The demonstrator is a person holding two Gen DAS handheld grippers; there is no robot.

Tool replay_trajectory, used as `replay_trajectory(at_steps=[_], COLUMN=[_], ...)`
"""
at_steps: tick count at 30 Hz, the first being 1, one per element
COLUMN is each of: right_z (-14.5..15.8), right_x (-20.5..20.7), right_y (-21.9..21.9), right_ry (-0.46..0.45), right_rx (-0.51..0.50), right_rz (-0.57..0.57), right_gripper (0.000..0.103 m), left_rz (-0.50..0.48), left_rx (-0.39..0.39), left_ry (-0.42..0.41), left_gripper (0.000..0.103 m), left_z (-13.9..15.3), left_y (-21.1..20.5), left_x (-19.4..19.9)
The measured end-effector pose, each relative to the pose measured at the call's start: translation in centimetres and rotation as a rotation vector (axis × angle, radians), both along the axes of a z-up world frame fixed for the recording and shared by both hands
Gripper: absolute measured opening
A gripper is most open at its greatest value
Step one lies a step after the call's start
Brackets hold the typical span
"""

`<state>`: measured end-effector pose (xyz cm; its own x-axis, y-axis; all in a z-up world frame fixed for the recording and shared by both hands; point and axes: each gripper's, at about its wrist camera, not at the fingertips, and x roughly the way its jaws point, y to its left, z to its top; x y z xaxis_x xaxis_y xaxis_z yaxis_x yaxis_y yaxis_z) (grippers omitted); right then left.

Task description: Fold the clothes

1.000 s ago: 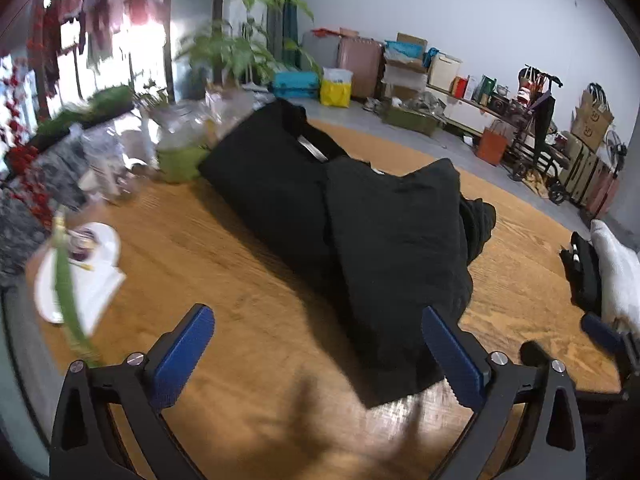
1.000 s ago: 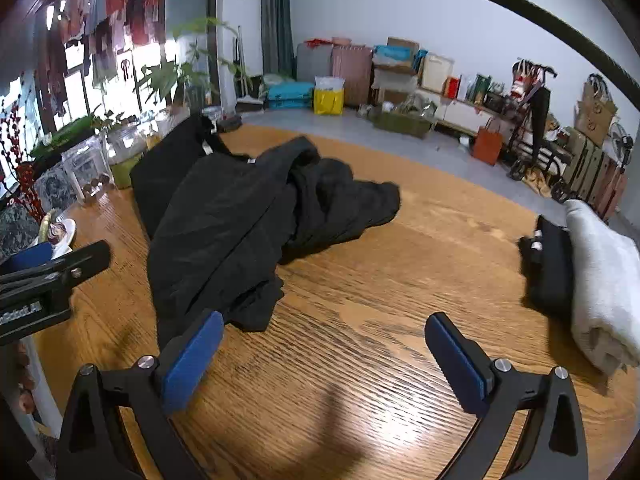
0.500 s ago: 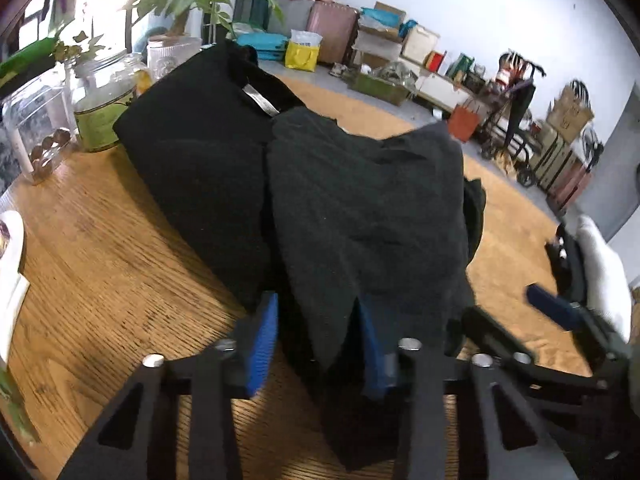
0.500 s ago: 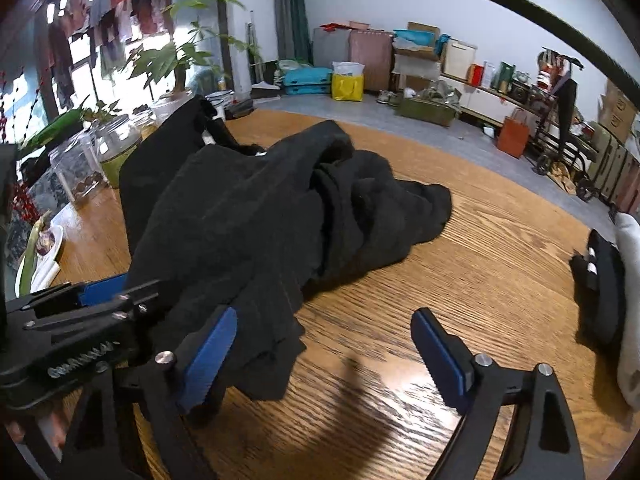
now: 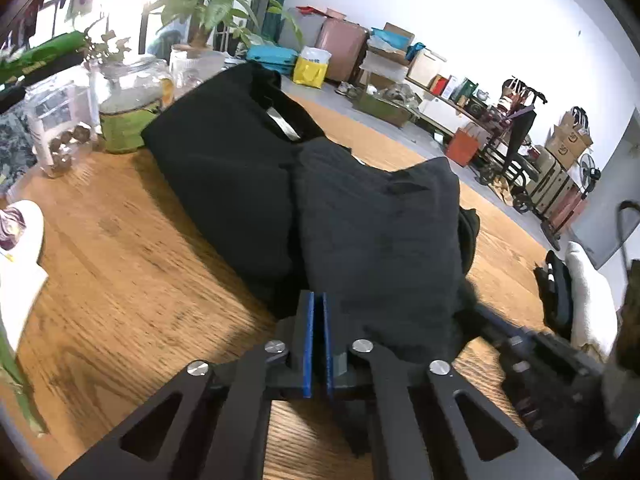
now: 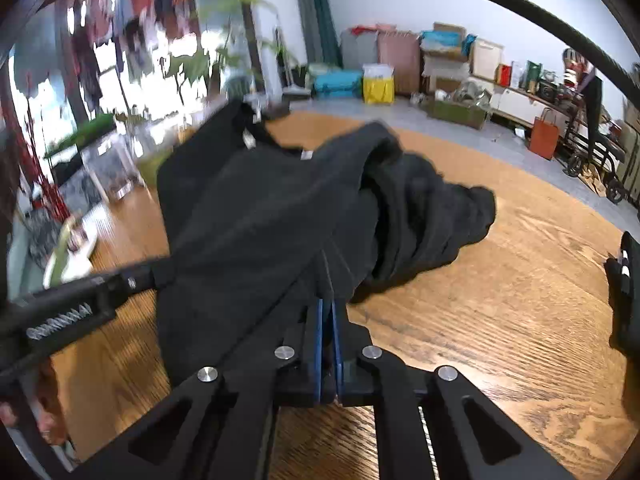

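both claws pinch the near hem of the black garment on the wooden table.

left claw (image 5: 317,300) has its blue pads pressed together on the garment (image 5: 376,240) edge – right claw (image 6: 328,304) likewise, cloth (image 6: 272,220) pulled taut up from its tips. the garment lies spread across the middle of the table (image 5: 120,280), its collar toward the far edge, one bunched part trailing to the right. glass jars (image 5: 128,108) stand at the far left edge beside it; a folded pile, dark and white (image 5: 576,292), sits near the right edge – well apart.
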<state>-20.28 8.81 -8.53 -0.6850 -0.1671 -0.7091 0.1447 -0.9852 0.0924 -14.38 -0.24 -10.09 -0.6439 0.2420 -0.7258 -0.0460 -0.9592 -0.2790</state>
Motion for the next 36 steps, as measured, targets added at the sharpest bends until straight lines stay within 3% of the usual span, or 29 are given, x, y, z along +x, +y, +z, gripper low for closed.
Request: replay_trajectory(at_steps=[5, 10, 15, 16, 18, 19, 20, 24, 27, 29, 31, 36], right_z=[3.2, 7.1, 9.3, 9.4, 8.9, 8.5, 8.1, 6.9, 6.3, 6.1, 6.2, 7.6], right_x=[1.6, 4.2, 7.6, 8.1, 8.8, 9.0, 9.2, 9.4, 9.3, 9.2, 9.0, 9.0], right_y=[1.1, 1.3, 2.5, 2.8, 3.2, 3.5, 3.8, 4.7, 5.5, 6.1, 6.7, 8.4], right_ry=[0.107, 0.204, 0.231, 0.227, 0.212, 0.197, 0.186, 0.162, 0.164, 0.164, 0.174, 0.211], right_rx=[0.002, 0.043, 0.03, 0.026, 0.032, 0.033, 0.033, 0.022, 0.026, 0.018, 0.01, -0.019], right_rz=[-0.041, -0.03, -0.024, -0.028, -0.036, -0.041, -0.045, -0.07, -0.092, -0.113, -0.138, -0.184], right_gripper=[0.004, 0.003, 0.003, 0.003, 0.003, 0.003, 0.003, 0.003, 0.003, 0.003, 0.003, 0.003], left_rz=[0.023, -0.012, -0.079, -0.072, -0.062, -0.05, -0.039, -0.037, -0.066, -0.072, -0.055, -0.066], left_rx=[0.005, 0.011, 0.071, 0.083, 0.091, 0.103, 0.119, 0.134, 0.097, 0.091, 0.087, 0.14], left_ry=[0.019, 0.024, -0.01, -0.02, -0.041, -0.052, -0.06, -0.054, -0.082, -0.103, -0.091, -0.036], left_gripper=[0.001, 0.001, 0.002, 0.008, 0.043, 0.079, 0.085, 0.084, 0.067, 0.012, 0.004, 0.003], left_z=[1.0, 1.9, 2.0, 1.9, 1.9, 1.9, 1.9, 2.1, 1.3, 0.6, 0.4, 2.4], left_y=[-1.5, -1.2, 0.5, 0.8, 1.2, 1.3, 1.4, 2.1, 3.3, 3.8, 3.8, 3.7], left_x=[0.8, 2.0, 2.1, 1.8, 1.1, 0.7, 0.3, -1.4, -3.2, -4.0, -4.0, -1.9])
